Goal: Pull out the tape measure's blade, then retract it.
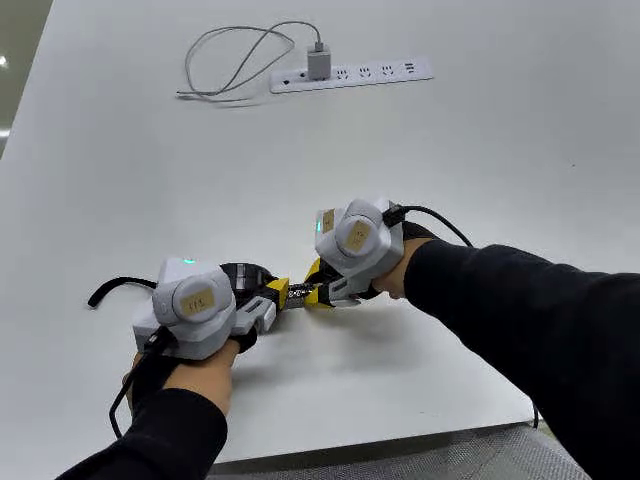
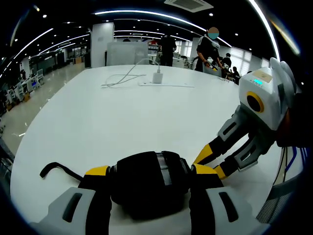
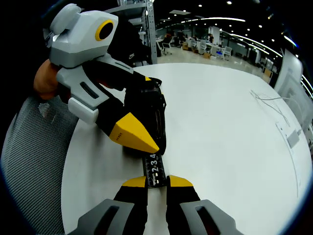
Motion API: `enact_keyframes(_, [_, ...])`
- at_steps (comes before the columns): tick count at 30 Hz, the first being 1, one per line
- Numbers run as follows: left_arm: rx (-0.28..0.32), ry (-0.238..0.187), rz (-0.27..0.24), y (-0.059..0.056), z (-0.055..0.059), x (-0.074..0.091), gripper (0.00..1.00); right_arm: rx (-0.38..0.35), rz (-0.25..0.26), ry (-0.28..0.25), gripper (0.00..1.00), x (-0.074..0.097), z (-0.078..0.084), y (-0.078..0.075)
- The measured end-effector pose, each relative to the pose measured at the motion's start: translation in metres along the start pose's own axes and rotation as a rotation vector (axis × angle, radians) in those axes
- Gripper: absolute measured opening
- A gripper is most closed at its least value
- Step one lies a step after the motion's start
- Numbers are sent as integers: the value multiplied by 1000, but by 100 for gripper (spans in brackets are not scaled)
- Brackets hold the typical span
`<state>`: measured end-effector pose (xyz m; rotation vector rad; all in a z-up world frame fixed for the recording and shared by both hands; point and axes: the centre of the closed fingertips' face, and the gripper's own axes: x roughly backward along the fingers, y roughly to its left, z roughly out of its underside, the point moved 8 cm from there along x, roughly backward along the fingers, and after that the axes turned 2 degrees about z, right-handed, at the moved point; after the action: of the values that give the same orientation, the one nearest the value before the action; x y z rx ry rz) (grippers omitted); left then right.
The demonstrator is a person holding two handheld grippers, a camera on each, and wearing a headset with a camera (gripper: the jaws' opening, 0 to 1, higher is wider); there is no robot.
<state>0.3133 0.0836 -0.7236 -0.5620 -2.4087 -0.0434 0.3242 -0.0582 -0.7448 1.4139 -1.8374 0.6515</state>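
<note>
Holds the black tape measure (image 2: 149, 183) in the left hand-held gripper (image 2: 151, 170), jaws clamped on either side of the case, down on the white bench (image 1: 400, 150) near its front edge. Pinches the blade (image 3: 154, 169) in the right hand-held gripper (image 3: 156, 181), jaws closed on its end, a short numbered length out of the case. Far back on the bench, power strip (image 1: 350, 73) with plugged-in charger (image 1: 318, 62)

tape measure (image 1: 246, 277) 1 | grippers (image 1: 275, 293) (image 1: 316, 296) 2 | power strip (image 1: 352, 74) 1 | charger (image 1: 318, 63) 1 | table (image 1: 450, 150) 1
</note>
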Motion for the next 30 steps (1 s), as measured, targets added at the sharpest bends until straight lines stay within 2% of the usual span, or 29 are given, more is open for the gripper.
enact_keyframes(10, [-1, 12, 2, 0, 0, 0, 60, -4, -2, -1, 10, -1, -1, 1])
enact_keyframes(30, [7, 6, -2, 0, -1, 0, 60, 5, -9, -12, 10, -7, -8, 1])
